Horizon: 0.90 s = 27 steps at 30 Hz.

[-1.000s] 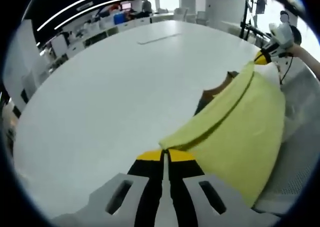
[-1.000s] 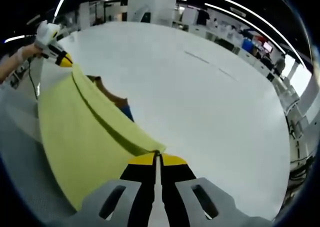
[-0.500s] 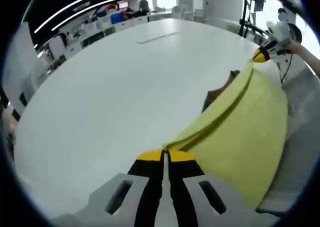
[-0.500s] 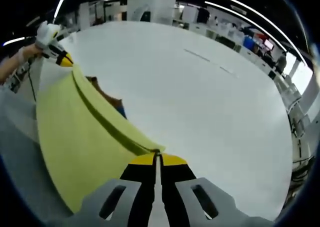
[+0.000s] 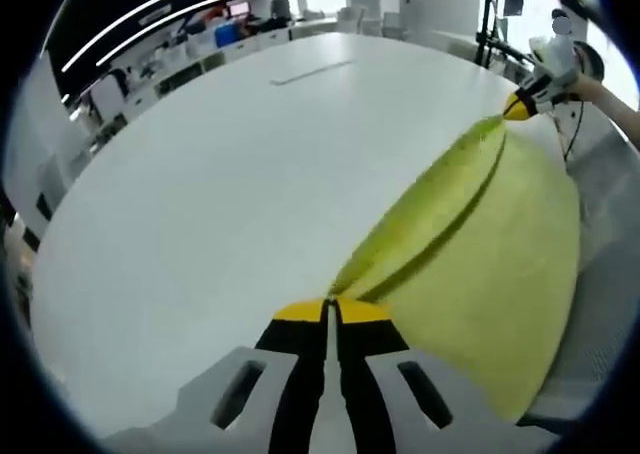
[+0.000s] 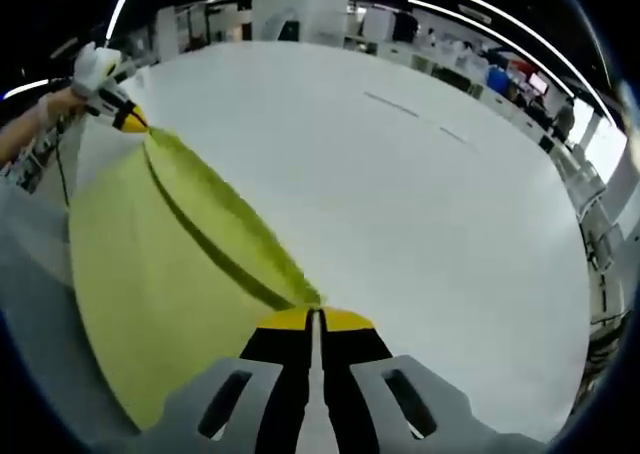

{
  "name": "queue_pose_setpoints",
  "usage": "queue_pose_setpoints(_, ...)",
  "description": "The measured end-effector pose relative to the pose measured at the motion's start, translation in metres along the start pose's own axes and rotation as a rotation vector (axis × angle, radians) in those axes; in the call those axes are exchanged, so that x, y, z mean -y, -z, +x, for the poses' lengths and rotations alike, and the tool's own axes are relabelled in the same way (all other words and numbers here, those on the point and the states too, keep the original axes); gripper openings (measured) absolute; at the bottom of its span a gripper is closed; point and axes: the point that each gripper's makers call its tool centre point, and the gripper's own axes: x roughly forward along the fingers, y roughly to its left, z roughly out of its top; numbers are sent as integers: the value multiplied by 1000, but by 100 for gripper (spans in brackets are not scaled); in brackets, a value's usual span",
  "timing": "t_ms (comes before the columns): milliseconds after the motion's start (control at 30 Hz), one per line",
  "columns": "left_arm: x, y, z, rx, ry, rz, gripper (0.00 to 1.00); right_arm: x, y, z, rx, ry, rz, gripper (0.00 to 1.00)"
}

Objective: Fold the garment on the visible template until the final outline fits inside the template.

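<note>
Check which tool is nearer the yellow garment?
Neither: the left tool is shut on one corner of the yellow garment, the right tool on the other, cloth stretched between.

Yellow garment (image 5: 480, 264) lower edge cut off by left gripper view's rim; same in right gripper view (image 6: 150, 284). Template hidden, likely under cloth, can't tell. Pinched corners hidden inside closed jaws of left gripper (image 5: 328, 309) and right gripper (image 6: 313, 317). Far desks (image 5: 190, 49), screens too small and blurred to make out.
</note>
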Motion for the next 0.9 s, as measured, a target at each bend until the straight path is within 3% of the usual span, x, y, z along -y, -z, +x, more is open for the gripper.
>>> queue_pose_setpoints(167, -2, -1, 4, -8, 2, 6, 0, 14, 7, 1, -22, 25, -10, 1)
queue_pose_setpoints(567, -10, -3, 10, -28, -14, 13, 0, 4, 6, 4, -22, 9, -16, 1)
queue_pose_setpoints(700, -17, -3, 8, -17, -53, -5, 0, 3, 3, 4, -13, 7, -13, 1)
queue_pose_setpoints(900, -14, -3, 0, -10, -66, -6, 7, 2, 0, 1, 10, 11, -1, 1)
